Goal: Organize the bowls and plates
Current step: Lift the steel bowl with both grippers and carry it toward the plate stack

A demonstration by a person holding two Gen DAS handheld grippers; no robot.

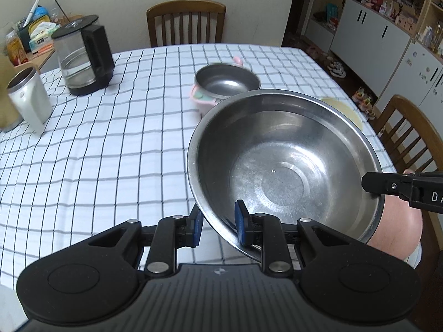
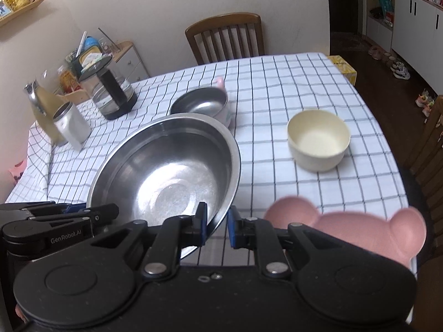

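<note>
Steel basin [image 1: 285, 166] hangs tilted over the table's near edge, its rim pinched by left gripper [image 1: 220, 224] and right gripper [image 2: 216, 225] on opposite sides. Beyond lies the smaller steel bowl [image 2: 200, 102], toward the table's [image 2: 290, 83] far edge; the cream bowl [image 2: 318, 144] is rightward.

A table [image 2: 290, 83] under a checked cloth carries a glass kettle [image 2: 112, 91], a steel tumbler [image 2: 72, 124], a pink-cased steel bowl [image 2: 202, 103], a cream bowl [image 2: 318, 139] and a pink bear-shaped plate [image 2: 357, 228].
</note>
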